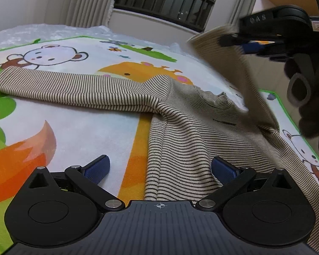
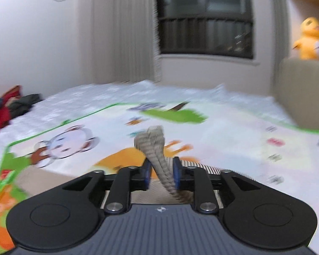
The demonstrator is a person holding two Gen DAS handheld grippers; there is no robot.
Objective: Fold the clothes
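**Sleeve aloft, grip in question**

Blue-padded fingers of the left gripper [image 1: 160, 167] stand spread wide and empty over the beige, dark-striped knit sweater [image 1: 180, 127] lying on the cartoon-animal play mat [image 1: 78, 131]. Far right, the right gripper [image 2: 161, 174] carries a bunched sleeve, jaws parted, barely pinching. That slack hold could drop it mid-fold.
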